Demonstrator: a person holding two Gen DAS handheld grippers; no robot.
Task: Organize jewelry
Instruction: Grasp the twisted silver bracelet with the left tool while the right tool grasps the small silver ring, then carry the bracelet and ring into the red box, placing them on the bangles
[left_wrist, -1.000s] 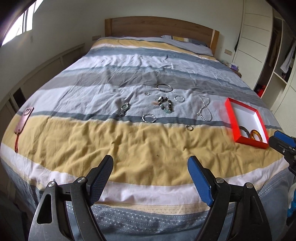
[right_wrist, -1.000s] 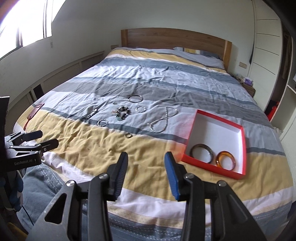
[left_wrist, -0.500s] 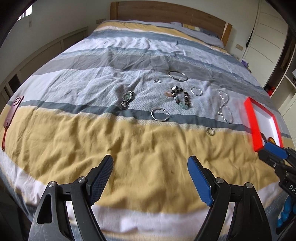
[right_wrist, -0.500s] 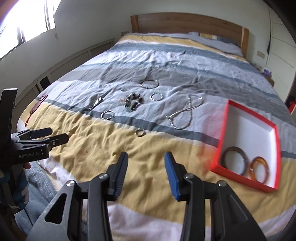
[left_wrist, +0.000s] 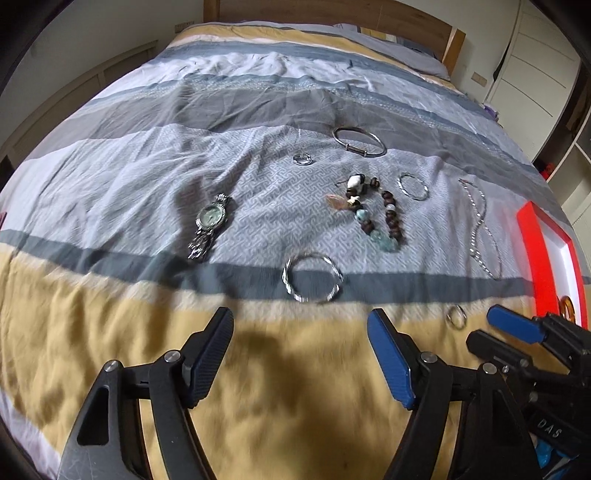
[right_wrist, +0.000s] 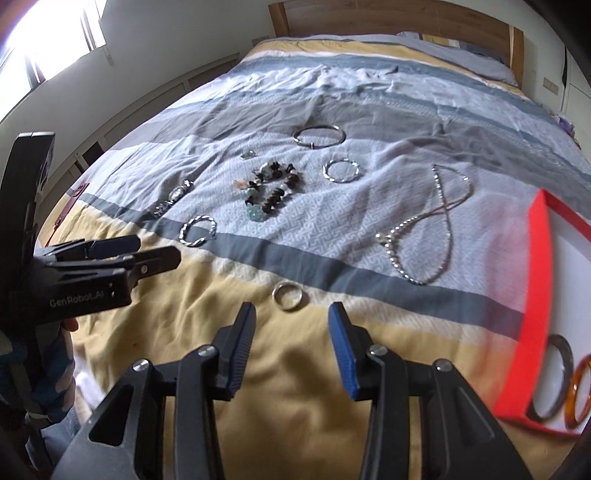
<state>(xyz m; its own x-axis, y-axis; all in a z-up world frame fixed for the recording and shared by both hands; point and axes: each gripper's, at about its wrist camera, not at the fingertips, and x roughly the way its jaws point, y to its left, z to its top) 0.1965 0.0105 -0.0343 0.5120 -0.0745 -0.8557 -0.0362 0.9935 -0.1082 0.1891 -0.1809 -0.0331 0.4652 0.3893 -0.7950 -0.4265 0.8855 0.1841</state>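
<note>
White "GenRobot.AI" lettering on left tongs (right_wrist: 155, 254)

Daylight enters from a window (right_wrist: 55, 40) at upper left of the right wrist view, blown out to pure white there. The rest of the room is evenly, softly lit, somewhat dim in the left wrist view. Soft dark shadows lie on the yellow band of the bedspread (left_wrist: 110, 332) just ahead of the left gripper (left_wrist: 301, 354) and the right gripper (right_wrist: 291, 339). Both views bulge with fisheye distortion, the bed curving away, with black vignette in the corners. Motion blur smears the red box (right_wrist: 532, 295), the twisted bangle (left_wrist: 312, 277) and the near cloth; farther jewelry is sharper.
</note>
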